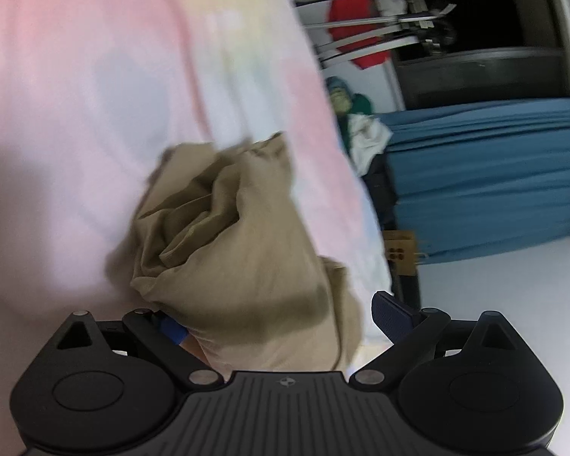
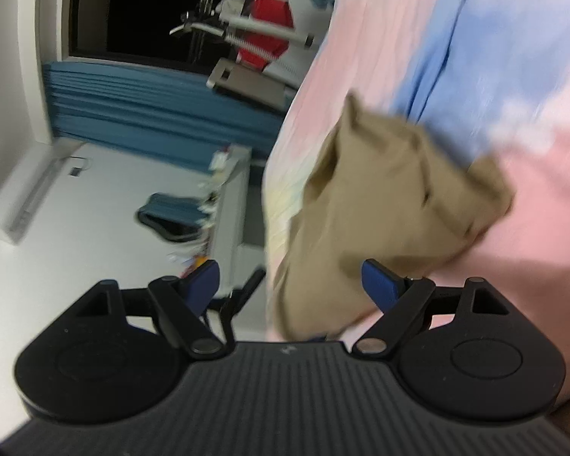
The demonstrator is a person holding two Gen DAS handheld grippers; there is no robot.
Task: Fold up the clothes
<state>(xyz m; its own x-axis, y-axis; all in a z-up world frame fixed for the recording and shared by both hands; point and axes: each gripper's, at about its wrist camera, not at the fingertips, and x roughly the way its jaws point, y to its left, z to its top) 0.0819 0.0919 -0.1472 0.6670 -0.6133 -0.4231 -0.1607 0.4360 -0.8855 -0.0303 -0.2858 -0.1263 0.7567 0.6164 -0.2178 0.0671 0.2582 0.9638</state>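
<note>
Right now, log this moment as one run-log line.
task: fold clothes | left gripper: open | right gripper: open | tan garment: bunched, between both | backdrop: pastel fabric | blur: heavy

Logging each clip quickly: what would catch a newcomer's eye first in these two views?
A crumpled tan cloth fills the middle of both wrist views, bunched between the wide-open fingers of the left gripper and lying across the gap of the right gripper. Behind it spreads a big pink and blue tie-dye garment. Blue pleated curtains hang at the edge.
</note>
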